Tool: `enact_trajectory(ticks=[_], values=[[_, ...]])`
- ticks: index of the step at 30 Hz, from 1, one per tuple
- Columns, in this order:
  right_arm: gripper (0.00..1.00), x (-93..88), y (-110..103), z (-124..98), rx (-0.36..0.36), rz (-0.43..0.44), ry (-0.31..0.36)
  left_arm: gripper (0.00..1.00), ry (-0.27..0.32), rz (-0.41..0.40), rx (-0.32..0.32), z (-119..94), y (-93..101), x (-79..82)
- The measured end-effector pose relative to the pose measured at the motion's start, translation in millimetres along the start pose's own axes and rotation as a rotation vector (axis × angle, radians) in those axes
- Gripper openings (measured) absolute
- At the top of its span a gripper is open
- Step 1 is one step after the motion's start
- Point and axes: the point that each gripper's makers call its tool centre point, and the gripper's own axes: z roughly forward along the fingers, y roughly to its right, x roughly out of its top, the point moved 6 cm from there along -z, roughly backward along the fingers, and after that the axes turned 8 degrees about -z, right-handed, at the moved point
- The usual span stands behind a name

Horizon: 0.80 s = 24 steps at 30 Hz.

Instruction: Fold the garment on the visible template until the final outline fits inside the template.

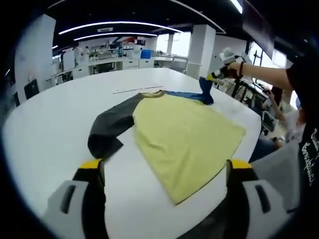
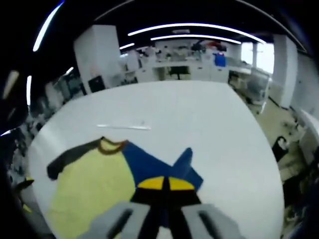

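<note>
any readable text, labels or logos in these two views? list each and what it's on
White script lettering on the person's black shirt, at the right edge of the left gripper view: cut off and too blurred to read.
Nothing readable on the garment, the white table or the background shelves.

A large white round-edged table takes up the near part of the room. Beyond its far edge stand white workbenches crowded with equipment, with a blue box among them. A broad white square pillar rises at the far right, and another white pillar stands at the left. Bright windows glow behind. Long curved white strip lights cross the dark ceiling.
</note>
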Motion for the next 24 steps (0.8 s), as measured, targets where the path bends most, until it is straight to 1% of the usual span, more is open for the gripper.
enact_trajectory(ticks=[6,12,15,17,19,24], values=[[0.0,15.1,-14,11,0.016,-0.027,-0.008,0.99,0.016,-0.016,0.004,-1,-3.2,-0.8],[0.0,26.7,-29,23,0.034,-0.049,-0.013,0.99,0.019,-0.022,0.001,-2,-2.5,-0.1],[0.0,30.3,-36,29,0.043,-0.061,-0.02,0.99,0.037,-0.039,-0.001,-3,-3.6,1.7],[0.0,33.1,-40,33,0.048,-0.078,-0.032,0.99,0.039,-0.037,0.002,-4,-4.7,1.8],[0.0,32.7,-49,33,0.057,-0.085,-0.035,0.99,0.037,-0.036,0.006,-5,-6.2,1.1],[0.0,37.5,-58,38,0.075,-0.105,-0.039,0.99,0.035,-0.039,0.008,-5,-6.6,0.8]])
